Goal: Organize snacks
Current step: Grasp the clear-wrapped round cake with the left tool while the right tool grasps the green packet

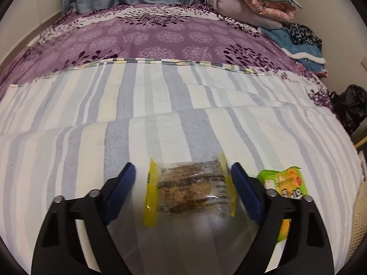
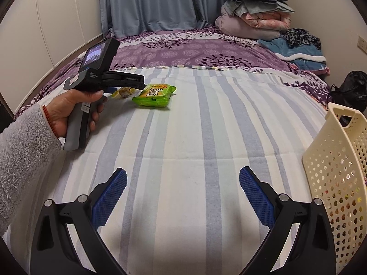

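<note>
Striped bedding (image 2: 183,137) fills the near view, and the left gripper (image 1: 183,183) straddles a clear yellow-edged cookie packet (image 1: 190,189) lying on it, fingers (image 1: 121,190) spread, one each side, the right one at the wrapper's edge. Just beside sits the green snack pack (image 2: 154,95). Right gripper (image 2: 183,194) hovers wide open over bare sheet, cream basket (image 2: 330,160) alongside. Beyond, purple floral bedspread (image 2: 183,48) and folded blankets (image 2: 252,18).

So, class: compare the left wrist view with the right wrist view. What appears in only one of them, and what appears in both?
Only the left wrist view shows the left gripper fingers straddling the yellow-edged snack pack, apparently not yet pressing it. Only the right wrist view shows the cream basket, the hand holding the left gripper, and the open, empty right gripper. Both show the green snack pack and striped sheet.
</note>
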A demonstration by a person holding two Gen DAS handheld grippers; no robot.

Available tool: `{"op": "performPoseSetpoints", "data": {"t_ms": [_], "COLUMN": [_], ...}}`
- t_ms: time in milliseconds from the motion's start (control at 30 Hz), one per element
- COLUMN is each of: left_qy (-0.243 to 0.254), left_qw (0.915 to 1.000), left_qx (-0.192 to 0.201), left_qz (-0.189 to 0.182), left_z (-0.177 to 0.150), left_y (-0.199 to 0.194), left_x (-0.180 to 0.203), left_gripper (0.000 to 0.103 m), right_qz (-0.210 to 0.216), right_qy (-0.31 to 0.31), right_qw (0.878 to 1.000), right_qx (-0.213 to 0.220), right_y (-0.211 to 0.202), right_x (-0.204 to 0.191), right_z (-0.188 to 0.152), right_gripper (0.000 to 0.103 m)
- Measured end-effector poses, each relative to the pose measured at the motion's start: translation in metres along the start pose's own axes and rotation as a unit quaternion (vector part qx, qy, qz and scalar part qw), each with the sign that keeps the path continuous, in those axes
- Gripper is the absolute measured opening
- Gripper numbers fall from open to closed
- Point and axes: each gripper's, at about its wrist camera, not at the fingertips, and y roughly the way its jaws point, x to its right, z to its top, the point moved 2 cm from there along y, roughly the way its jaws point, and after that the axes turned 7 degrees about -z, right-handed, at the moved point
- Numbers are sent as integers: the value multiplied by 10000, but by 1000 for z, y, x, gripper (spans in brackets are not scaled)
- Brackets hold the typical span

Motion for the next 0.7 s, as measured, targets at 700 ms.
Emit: {"op": "performPoseSetpoints", "data": {"t_ms": [700], "left_qy": [-177], "left_qw": [9984], "left_qx": [490], "left_qz": [-236], "left_z": [-37], "left_y": [-65], "left_x": [-36], "left_gripper": [55], "right_qz": [112], "right_qy": [-395], "right_qw": [9991], "right_qx": [50], "right_y": [94], "right_x": [-54], "right_z": [86], "right_gripper": [98]}}
